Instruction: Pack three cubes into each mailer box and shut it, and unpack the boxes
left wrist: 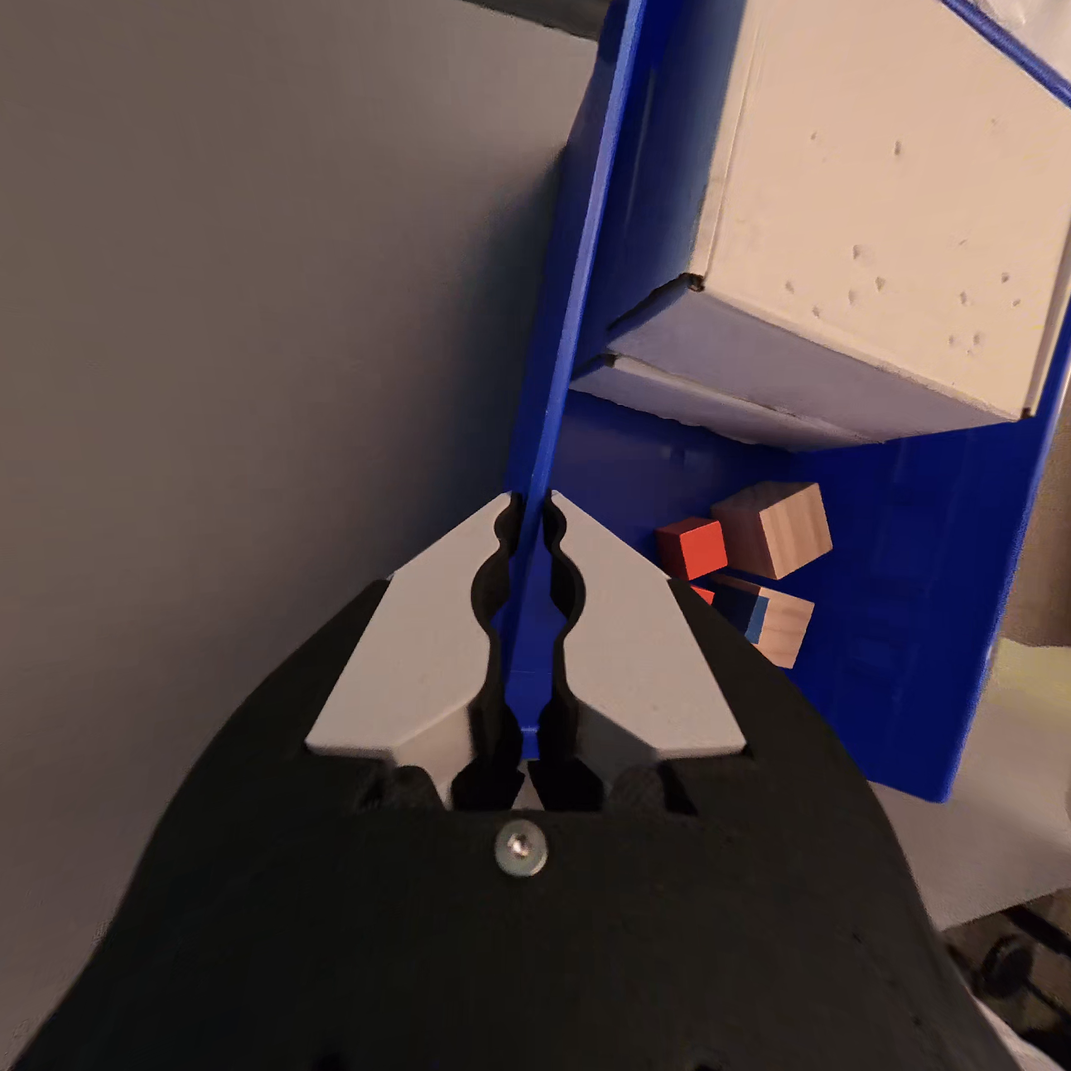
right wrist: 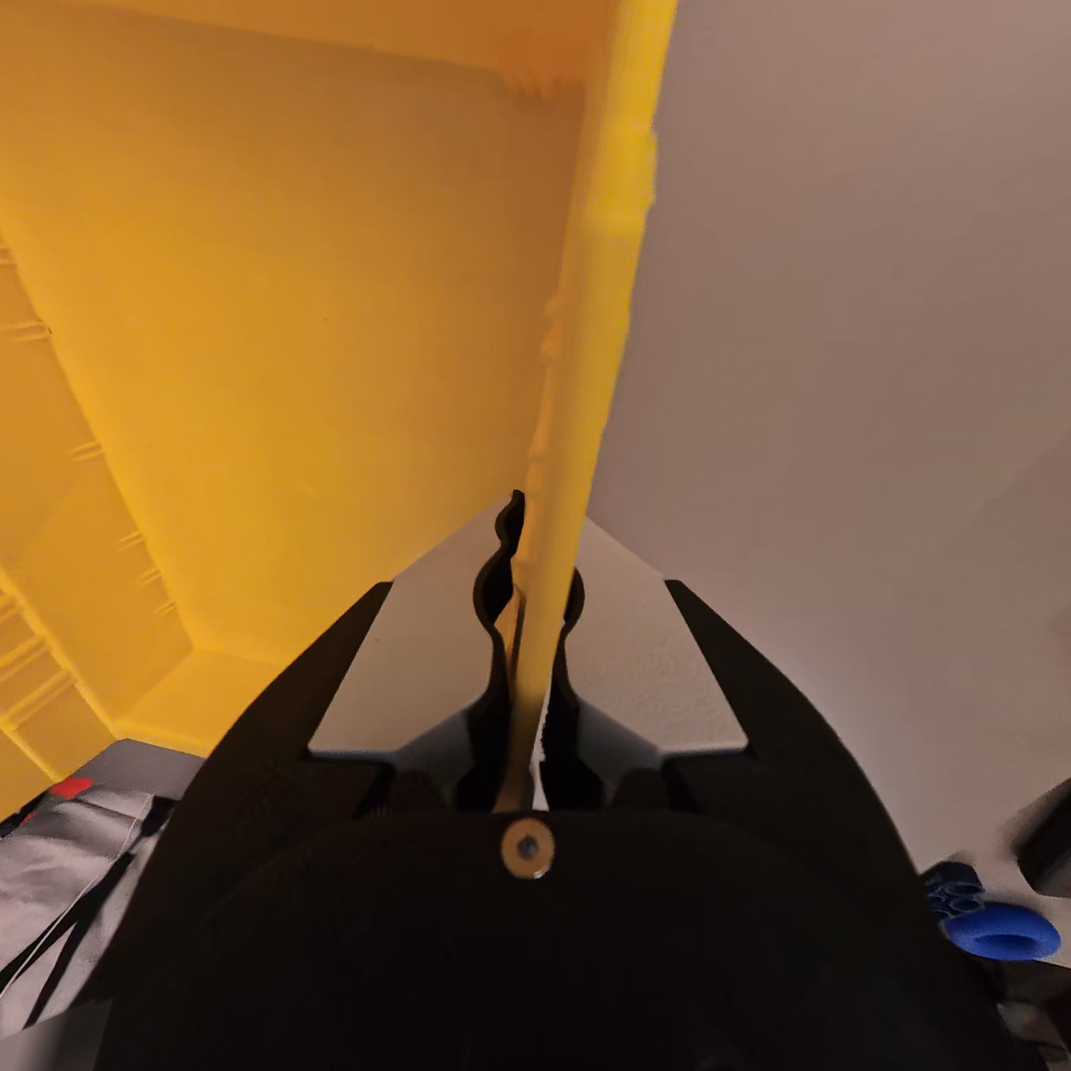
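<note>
My left gripper (left wrist: 530, 504) is shut on the rim of a blue bin's wall (left wrist: 571, 324), which runs up between the pads. Inside the blue bin lie white mailer boxes (left wrist: 869, 220), stacked at the upper right, and several cubes below them: a red cube (left wrist: 695, 547), a plain wooden cube (left wrist: 776, 527) and a wooden cube with blue faces (left wrist: 765, 620). My right gripper (right wrist: 542, 521) is shut on the rim of a yellow bin's wall (right wrist: 608, 290). The yellow bin's inside (right wrist: 290, 348) shows nothing in it.
A grey-white table surface (left wrist: 232, 348) lies left of the blue bin and also right of the yellow bin (right wrist: 840, 348). A blue ring-shaped object (right wrist: 1002, 939) sits at the lower right of the right wrist view. A silvery bag (right wrist: 64, 858) lies at its lower left. Across from one pair of fingers to the other is roughly 70 centimeters.
</note>
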{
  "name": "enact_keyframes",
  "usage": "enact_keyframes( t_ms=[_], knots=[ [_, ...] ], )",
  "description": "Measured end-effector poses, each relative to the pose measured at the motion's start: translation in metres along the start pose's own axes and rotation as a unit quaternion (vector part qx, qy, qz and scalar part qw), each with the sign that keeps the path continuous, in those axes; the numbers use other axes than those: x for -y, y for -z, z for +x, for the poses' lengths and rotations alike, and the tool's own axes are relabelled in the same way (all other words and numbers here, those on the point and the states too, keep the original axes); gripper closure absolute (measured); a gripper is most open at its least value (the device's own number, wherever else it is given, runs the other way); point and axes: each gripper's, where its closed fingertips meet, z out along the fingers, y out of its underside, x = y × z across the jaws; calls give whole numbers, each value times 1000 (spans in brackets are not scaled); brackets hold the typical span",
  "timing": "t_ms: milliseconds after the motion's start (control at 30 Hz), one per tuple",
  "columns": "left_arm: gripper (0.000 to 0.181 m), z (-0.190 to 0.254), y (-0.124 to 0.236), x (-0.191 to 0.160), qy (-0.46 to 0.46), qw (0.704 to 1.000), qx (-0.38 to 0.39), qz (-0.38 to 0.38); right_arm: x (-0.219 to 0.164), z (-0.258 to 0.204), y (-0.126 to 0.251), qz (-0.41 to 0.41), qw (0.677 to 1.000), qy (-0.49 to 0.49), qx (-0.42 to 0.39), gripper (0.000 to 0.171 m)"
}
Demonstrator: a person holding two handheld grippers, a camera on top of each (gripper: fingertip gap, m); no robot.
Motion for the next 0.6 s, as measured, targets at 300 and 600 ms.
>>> enact_keyframes(
  t_ms=[300, 600],
  knots=[
    [176, -4, 19, -38, 6, 999, -4, -53, 0, 4, 0, -5, 999, 36, 5, 167],
    [174, -17, 13, -17, 64, 998, -11, 5, -4, 8, 1, 7, 999, 42, 6, 166]
  ],
)
